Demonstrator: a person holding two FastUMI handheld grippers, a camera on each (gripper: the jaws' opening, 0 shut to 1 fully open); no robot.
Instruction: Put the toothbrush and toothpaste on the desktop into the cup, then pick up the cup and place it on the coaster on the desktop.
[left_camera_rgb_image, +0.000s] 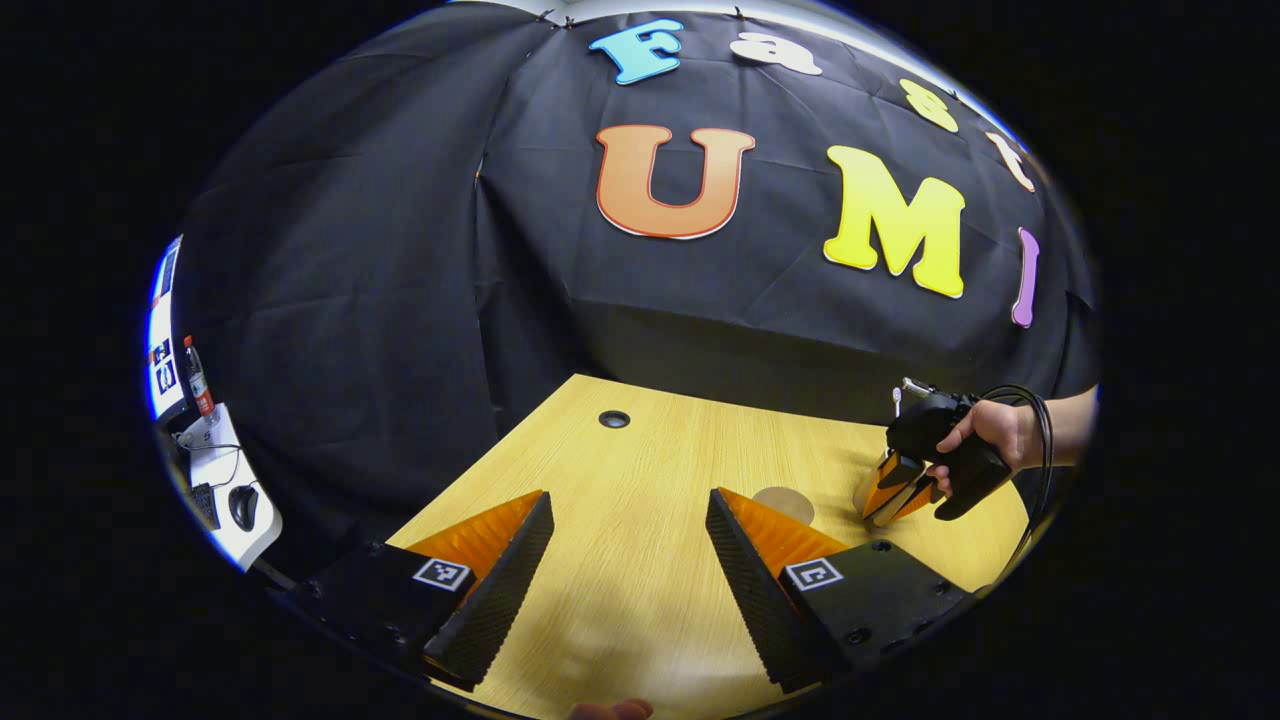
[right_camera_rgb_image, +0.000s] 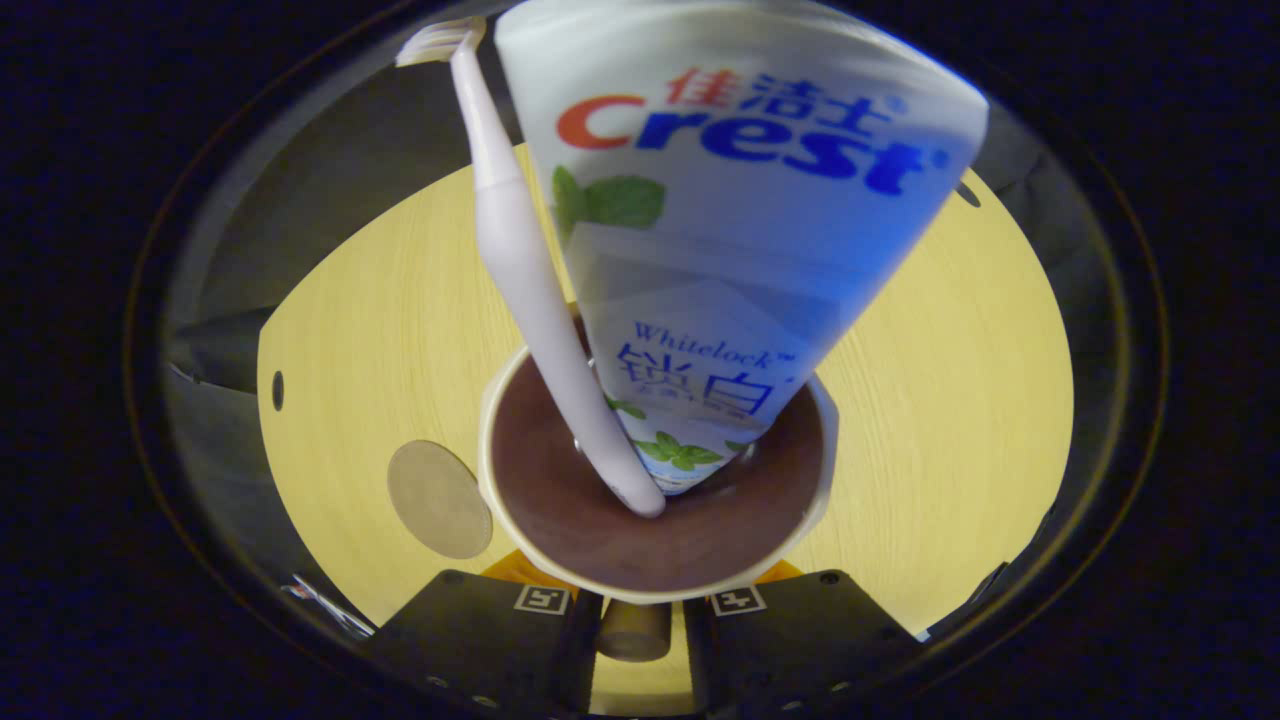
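Toothpaste tube (right_camera_rgb_image: 720, 230) sat closest to the right gripper's camera, standing tilted in the cup (right_camera_rgb_image: 655, 490) with its lower end down on the brown inside. Toothbrush (right_camera_rgb_image: 530, 280) leaned in the same cup just beside the tube, touching it, bristle head up. Cup was directly ahead of the right gripper (right_camera_rgb_image: 632, 600), rim overlapping the finger bases. Couldn't tell whether those fingers were pinching the cup wall or just sitting near it; the tips were hidden under the rim. Coaster (right_camera_rgb_image: 438, 498), a round disc, lay flat on the wooden desktop (right_camera_rgb_image: 950, 400) just beside the cup, apart from it.

Left gripper (left_camera_rgb_image: 630, 560) hung over bare desktop with its fingers spread wide, nothing between them. From that view the right gripper was off to the far right, held by a hand (left_camera_rgb_image: 990, 432) with a cable looping behind, fingers angled down toward the desk near the coaster. Desktop had a round cable hole (left_camera_rgb_image: 614, 419) near the back edge.
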